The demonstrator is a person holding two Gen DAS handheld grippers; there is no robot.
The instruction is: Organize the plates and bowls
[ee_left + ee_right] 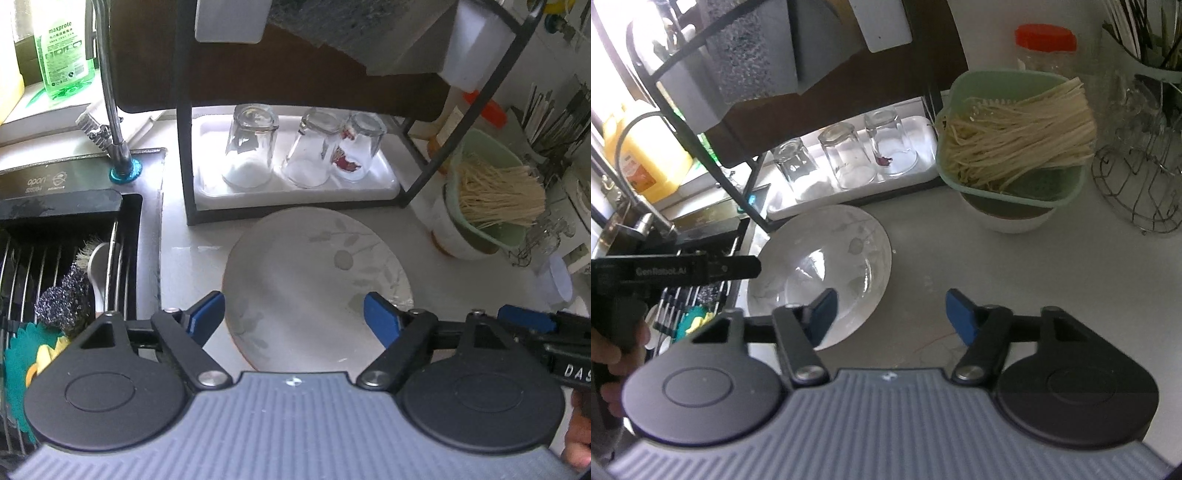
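A white plate (314, 273) with a faint leaf print lies flat on the pale counter, in front of the black rack. My left gripper (295, 315) hangs open over the plate's near half, one blue pad at each side of it, neither touching. My right gripper (892, 314) is open too. Its left pad sits over the plate's (827, 254) right rim and its right pad over bare counter. A white bowl (1012, 219) stands to the right with a green strainer of dry noodles (1015, 147) in it. A hand holds the left tool's black housing (683, 271).
Under the rack a white tray (384, 184) carries three upturned glasses (251, 147). Left of the plate is the sink (74, 258) with a wire rack, scourer and tap (110, 110). At the far right stand a wire basket (1137, 184), a utensil holder and an orange-lidded jar (1045, 40).
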